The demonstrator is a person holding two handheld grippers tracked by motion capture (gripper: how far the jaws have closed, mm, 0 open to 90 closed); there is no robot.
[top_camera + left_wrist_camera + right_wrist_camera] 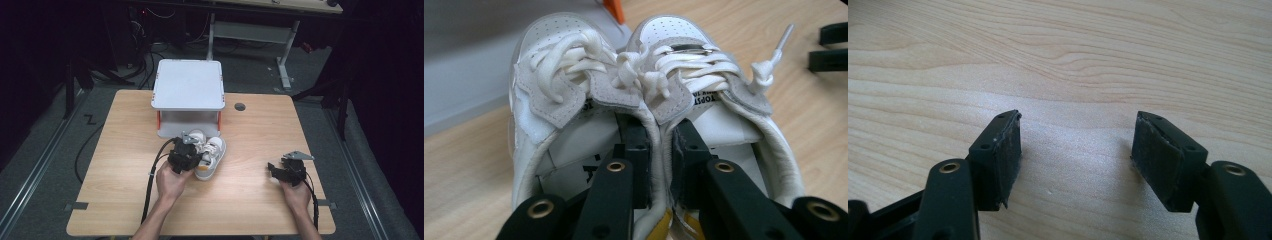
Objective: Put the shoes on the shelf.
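A pair of small white lace-up sneakers (212,154) lies side by side on the wooden table (250,200), just in front of the white rack. In the left gripper view one jaw sits inside each sneaker (574,65), and my left gripper (660,145) is shut on the two inner collars, pinching them together. From above, the left gripper (191,151) sits over the shoes' heels, held by a hand. My right gripper (280,169) rests at the table's right, open, with only bare wood between its pads (1075,150).
A white two-tier rack (188,85) with orange posts stands at the table's far middle, its lower shelf open toward the shoes. A round cable hole (240,106) lies right of it. Black cables trail from both grippers toward the near edge.
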